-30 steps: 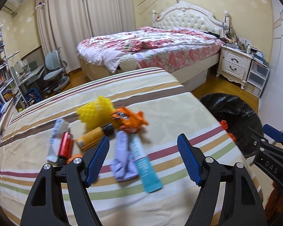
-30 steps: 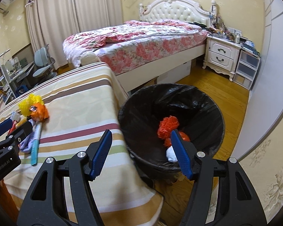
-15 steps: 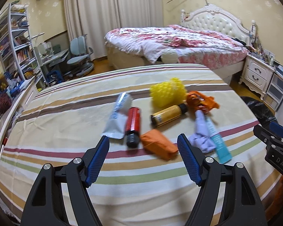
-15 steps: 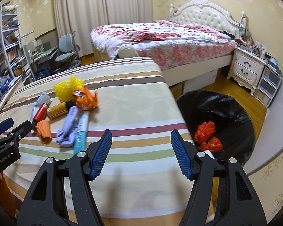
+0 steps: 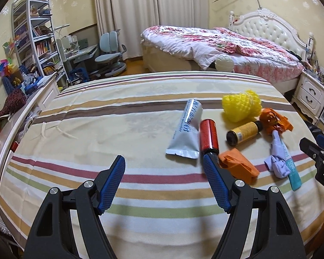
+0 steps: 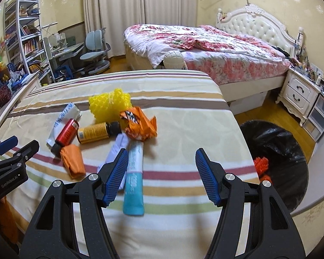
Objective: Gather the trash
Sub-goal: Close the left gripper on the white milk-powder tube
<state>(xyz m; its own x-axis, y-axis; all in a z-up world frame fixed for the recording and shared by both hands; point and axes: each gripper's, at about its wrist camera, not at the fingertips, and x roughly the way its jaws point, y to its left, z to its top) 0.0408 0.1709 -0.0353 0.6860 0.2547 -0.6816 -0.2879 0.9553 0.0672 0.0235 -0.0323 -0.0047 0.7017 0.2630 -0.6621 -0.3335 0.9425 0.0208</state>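
Trash lies on the striped tablecloth (image 5: 118, 116): a silver-white tube (image 5: 186, 131), a red can (image 5: 208, 136), a yellow bottle (image 5: 244, 132), yellow foam netting (image 5: 240, 106), an orange wrapper (image 5: 274, 122), an orange packet (image 5: 239, 167), a lilac cloth (image 5: 277, 159) and a teal tube (image 6: 134, 179). My left gripper (image 5: 164, 183) is open and empty, left of the pile. My right gripper (image 6: 159, 177) is open and empty, its left finger beside the teal tube. A black-lined trash bin (image 6: 278, 151) with orange scraps (image 6: 261, 164) stands right of the table.
A floral bed (image 6: 205, 47) stands behind the table, a white nightstand (image 6: 299, 92) at the right. A bookshelf (image 5: 36, 34), desk and blue chairs (image 5: 110, 51) fill the left. The table's right edge drops to wood floor by the bin.
Both grippers have swung left, away from the bin and toward the trash pile. The bin has slid to the right edge of the right wrist view. Both stay open.
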